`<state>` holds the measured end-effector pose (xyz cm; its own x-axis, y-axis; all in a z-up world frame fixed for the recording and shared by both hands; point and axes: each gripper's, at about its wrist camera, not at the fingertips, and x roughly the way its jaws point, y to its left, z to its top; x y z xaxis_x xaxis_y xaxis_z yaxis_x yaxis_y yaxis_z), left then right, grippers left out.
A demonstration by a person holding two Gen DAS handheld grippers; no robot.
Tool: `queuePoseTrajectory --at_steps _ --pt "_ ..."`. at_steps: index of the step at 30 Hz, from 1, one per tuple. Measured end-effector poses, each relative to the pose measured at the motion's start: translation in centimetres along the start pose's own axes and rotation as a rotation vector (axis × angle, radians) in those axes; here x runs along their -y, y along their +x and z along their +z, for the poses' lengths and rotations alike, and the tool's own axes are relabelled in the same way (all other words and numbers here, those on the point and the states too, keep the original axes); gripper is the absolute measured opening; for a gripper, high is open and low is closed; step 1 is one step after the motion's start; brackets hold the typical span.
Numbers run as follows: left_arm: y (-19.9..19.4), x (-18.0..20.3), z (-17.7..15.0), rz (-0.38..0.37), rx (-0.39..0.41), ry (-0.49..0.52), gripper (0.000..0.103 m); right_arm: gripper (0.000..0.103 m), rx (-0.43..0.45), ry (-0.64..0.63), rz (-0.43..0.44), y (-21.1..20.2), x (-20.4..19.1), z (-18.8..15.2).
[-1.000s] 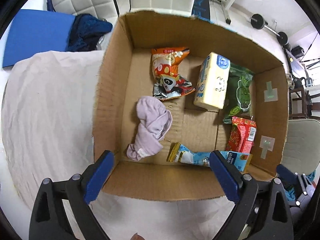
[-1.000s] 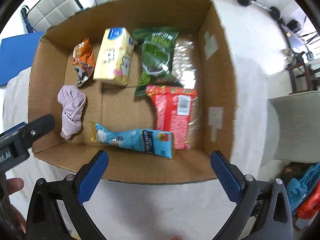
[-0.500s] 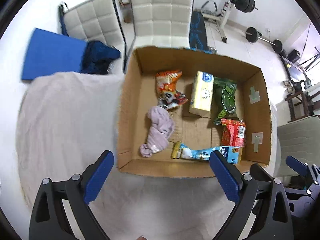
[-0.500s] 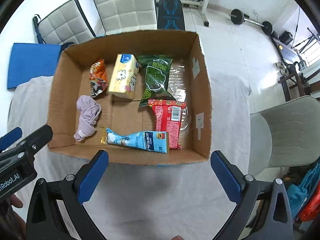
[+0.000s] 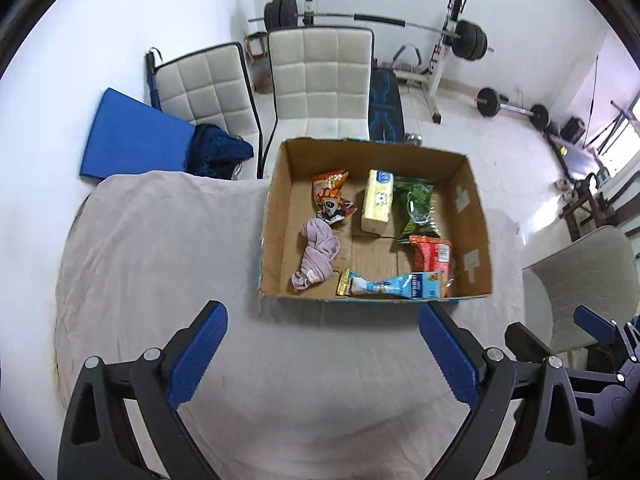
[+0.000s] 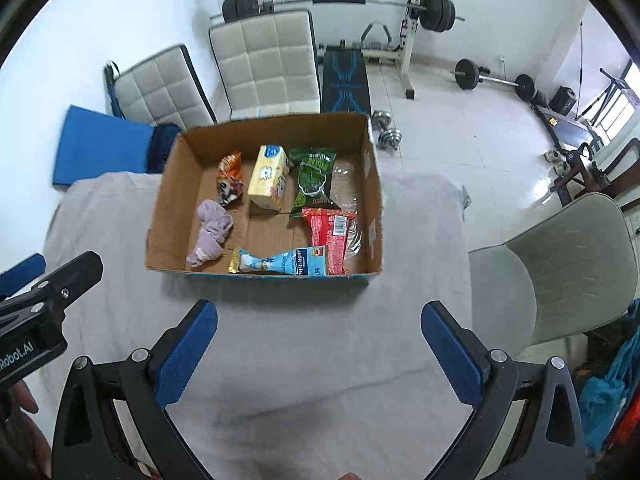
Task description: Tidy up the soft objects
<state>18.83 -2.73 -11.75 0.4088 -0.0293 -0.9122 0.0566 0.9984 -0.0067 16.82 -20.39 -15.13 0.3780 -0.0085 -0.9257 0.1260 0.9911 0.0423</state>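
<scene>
An open cardboard box stands on the cloth-covered table. Inside lie a crumpled lilac cloth, an orange snack bag, a yellow tissue pack, a green packet, a red packet and a light-blue pouch. My left gripper hangs open, well back from the box's near wall. My right gripper is also open and holds nothing.
Two white padded chairs and a blue mat stand behind the table. A grey chair is at the right. Weight gear lines the far wall. The left gripper's body shows at the right wrist view's left edge.
Both grippers have pulled back and up from the box, which now looks much smaller. The items inside have not moved. Both stay open.
</scene>
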Motion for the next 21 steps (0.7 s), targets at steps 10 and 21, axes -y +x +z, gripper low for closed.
queuePoseTrajectory --at_steps 10,21 --pt "-8.8 0.5 -3.2 -0.057 0.075 0.008 0.098 0.103 0.119 0.005 0.038 -11.6 1.6 -3.8" --pt "-15.4 0.2 -6.3 -0.034 0.149 0.014 0.098 0.103 0.168 -0.032 0.074 -20.1 0.2 -8.4"
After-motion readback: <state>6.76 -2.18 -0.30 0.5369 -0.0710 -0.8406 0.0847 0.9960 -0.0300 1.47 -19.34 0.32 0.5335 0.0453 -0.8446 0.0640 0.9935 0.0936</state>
